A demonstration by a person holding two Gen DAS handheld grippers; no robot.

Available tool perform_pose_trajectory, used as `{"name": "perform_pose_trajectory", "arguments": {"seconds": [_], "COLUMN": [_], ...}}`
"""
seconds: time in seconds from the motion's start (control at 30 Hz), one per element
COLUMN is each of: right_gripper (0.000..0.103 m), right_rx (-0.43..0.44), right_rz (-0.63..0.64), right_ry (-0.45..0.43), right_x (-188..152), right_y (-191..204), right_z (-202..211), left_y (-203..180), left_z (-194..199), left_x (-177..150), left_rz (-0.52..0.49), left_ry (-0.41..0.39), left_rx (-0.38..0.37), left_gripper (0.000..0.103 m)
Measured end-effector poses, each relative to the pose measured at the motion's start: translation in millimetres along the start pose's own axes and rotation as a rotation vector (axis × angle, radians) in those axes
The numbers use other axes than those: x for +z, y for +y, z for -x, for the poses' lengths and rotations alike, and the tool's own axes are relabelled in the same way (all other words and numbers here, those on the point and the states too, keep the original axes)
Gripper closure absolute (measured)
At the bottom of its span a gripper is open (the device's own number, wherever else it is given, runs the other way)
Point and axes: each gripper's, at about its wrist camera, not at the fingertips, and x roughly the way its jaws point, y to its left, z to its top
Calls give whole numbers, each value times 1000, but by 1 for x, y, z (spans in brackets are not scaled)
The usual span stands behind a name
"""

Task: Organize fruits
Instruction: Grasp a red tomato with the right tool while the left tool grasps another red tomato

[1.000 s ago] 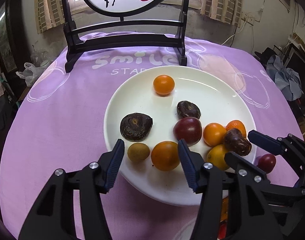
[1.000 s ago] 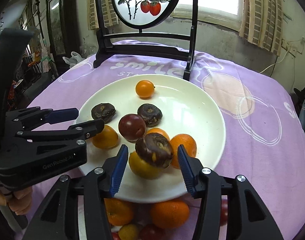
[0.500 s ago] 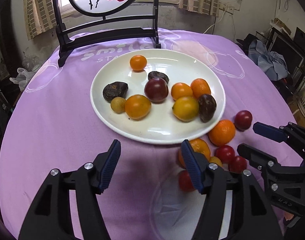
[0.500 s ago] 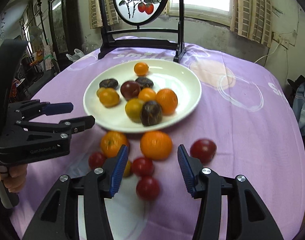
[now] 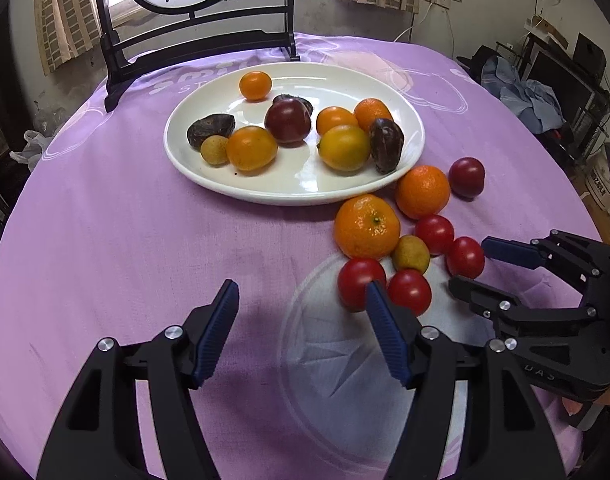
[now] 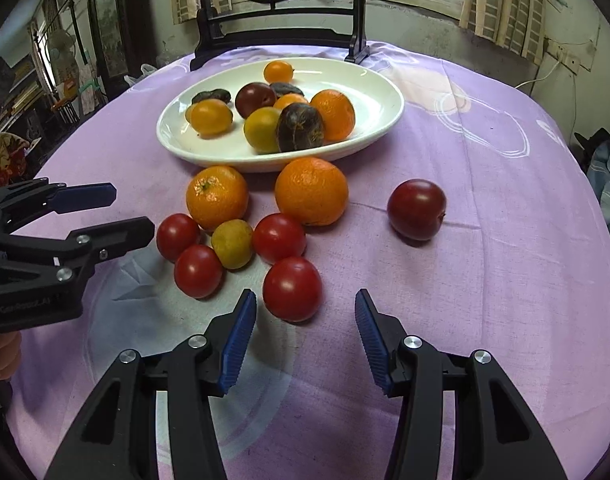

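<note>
A white plate [image 5: 297, 188] [image 6: 379, 80] on the purple cloth holds several oranges, dark plums and dark wrinkled fruits. In front of it on the cloth lie two mandarins [image 5: 367, 226] [image 6: 311, 191], several red tomatoes [image 6: 292, 289] [image 5: 359, 283], a small yellow-green fruit [image 6: 232, 243] and a dark red plum [image 6: 416, 209] [image 5: 467, 177]. My left gripper [image 5: 301, 320] hovers over bare cloth left of the tomatoes, its jaws opening with nothing between them. My right gripper [image 6: 305, 330] is open just short of the nearest tomato, holding nothing.
A black wooden stand with a round painted panel [image 5: 193, 44] [image 6: 281, 28] rises behind the plate. The round table's edge falls away on all sides. Clothes and clutter [image 5: 533, 96] lie beyond the right edge.
Both grippers have drawn back from over the plate toward the near table edge. The dark wrinkled fruit once between the right fingers now lies on the plate. The left jaws stand wider.
</note>
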Motion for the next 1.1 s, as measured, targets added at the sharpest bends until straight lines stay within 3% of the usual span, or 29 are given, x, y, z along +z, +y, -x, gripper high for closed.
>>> {"name": "perform_pose_trajectory", "arguments": {"seconds": [0.13, 0.33, 0.73, 0.83, 0.9, 1.1], "right_gripper": [51, 73, 73, 73, 73, 73], "right_rx": [-15, 2, 50, 59, 60, 54], "right_rz": [9, -12, -23, -32, -38, -42], "right_ry": [2, -14, -18, -23, -24, -51], "right_x": [4, 7, -1, -1, -2, 1], "right_y": [3, -2, -3, -4, -6, -6], "right_z": [-7, -6, 5, 8, 9, 20], "left_y": [2, -3, -22, -26, -32, -34], "left_z": [-4, -9, -26, -30, -30, -14], "left_x": [-3, -6, -7, 0, 3, 4], "left_rz": [0, -17, -85, -89, -108, -111], "left_ry": [13, 29, 57, 60, 60, 27], "left_rx": [-6, -7, 17, -13, -38, -40], "left_gripper": [39, 39, 39, 54, 75, 76]}}
